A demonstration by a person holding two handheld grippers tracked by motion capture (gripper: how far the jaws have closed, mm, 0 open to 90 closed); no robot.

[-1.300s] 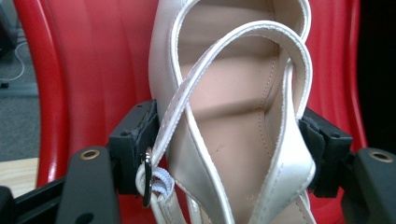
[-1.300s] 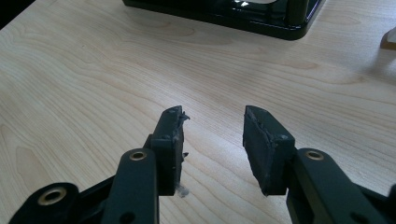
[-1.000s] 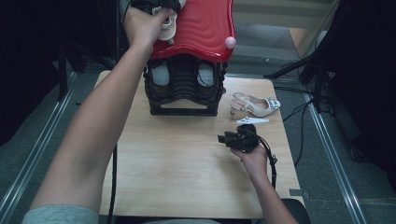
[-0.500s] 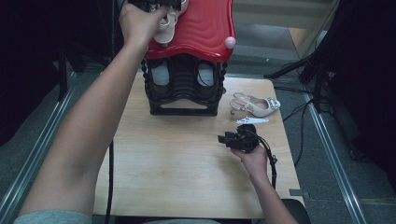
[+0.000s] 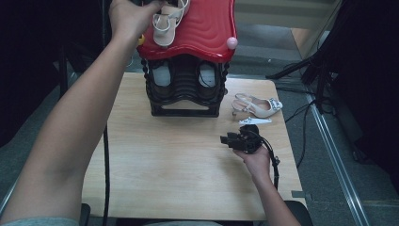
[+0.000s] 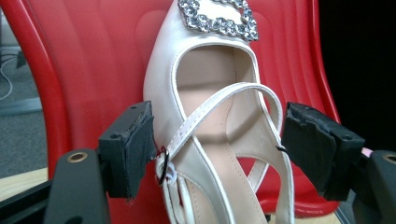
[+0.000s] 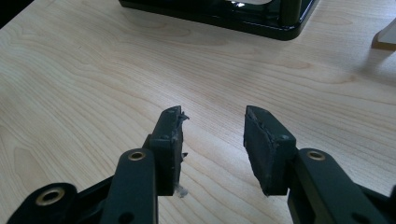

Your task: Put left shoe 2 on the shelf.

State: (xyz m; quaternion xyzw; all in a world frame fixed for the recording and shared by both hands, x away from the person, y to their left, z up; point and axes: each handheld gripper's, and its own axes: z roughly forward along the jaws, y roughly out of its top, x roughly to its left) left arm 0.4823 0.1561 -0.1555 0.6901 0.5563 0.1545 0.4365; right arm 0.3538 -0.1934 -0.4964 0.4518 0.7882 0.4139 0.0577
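A white slingback shoe (image 5: pixel 164 23) (image 6: pixel 210 121) with a rhinestone buckle lies on the red top (image 5: pixel 202 28) (image 6: pixel 93 70) of a black shoe rack (image 5: pixel 183 94). My left gripper (image 6: pixel 219 140) is up there with its heel end between the jaws. They have just been closing a little. One pad (image 6: pixel 133 144) sits at the shoe's side and the other stands just clear of the strap. A matching shoe (image 5: pixel 256 107) lies on the table to the right of the rack. My right gripper (image 5: pixel 226 140) (image 7: pixel 212 121) hovers low over bare wood, open and holding nothing.
Pale shoes (image 5: pixel 162 75) stand inside the rack's upper shelf. A pink knob (image 5: pixel 231 43) caps the red top's right corner. A small white piece (image 5: pixel 254 121) lies in front of the loose shoe. The wooden table (image 5: pixel 164 165) ends at metal rails on both sides.
The left hand has risen slightly at the rack's top, with the shoe staying on the red surface. The right hand has not moved.
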